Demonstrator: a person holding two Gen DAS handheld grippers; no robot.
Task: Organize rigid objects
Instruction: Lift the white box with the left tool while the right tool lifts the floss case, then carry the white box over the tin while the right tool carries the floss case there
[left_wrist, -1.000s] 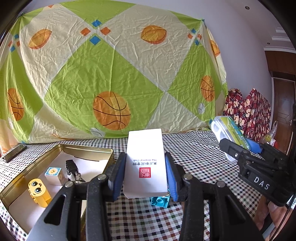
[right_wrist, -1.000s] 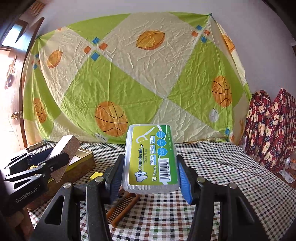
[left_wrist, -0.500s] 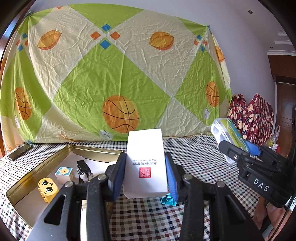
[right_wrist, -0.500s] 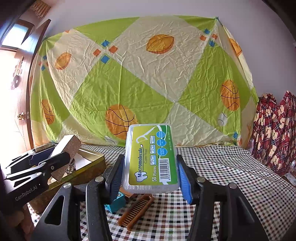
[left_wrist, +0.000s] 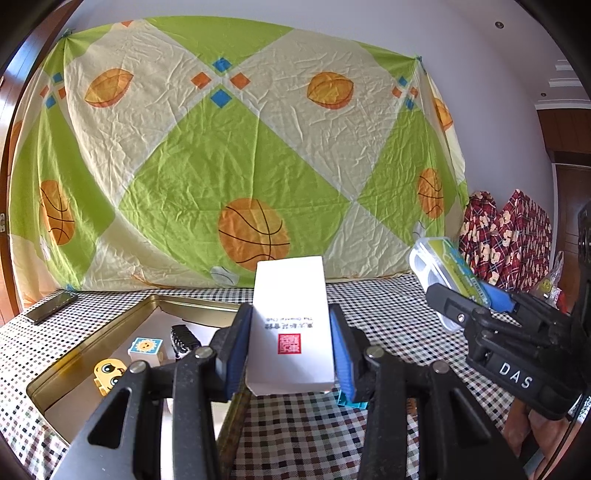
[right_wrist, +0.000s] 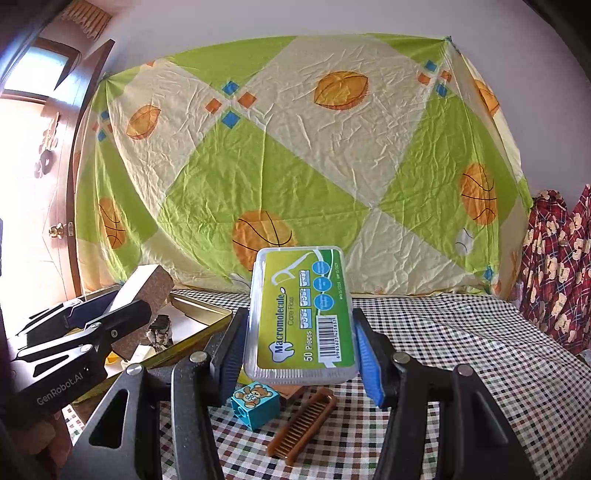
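While the gold tin tray at lower left already holds a sun block, a yellow toy and a dark clip, the left hand-held gripper clamps a white carton at centre, long axis pointing away. The right hand-held gripper grips a floss-pick box likewise; a teal bear block and brown comb wait on the worktop.

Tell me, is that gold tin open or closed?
Open. The gold tin has no lid on it, and a sun-face block and a yellow toy lie visible inside.
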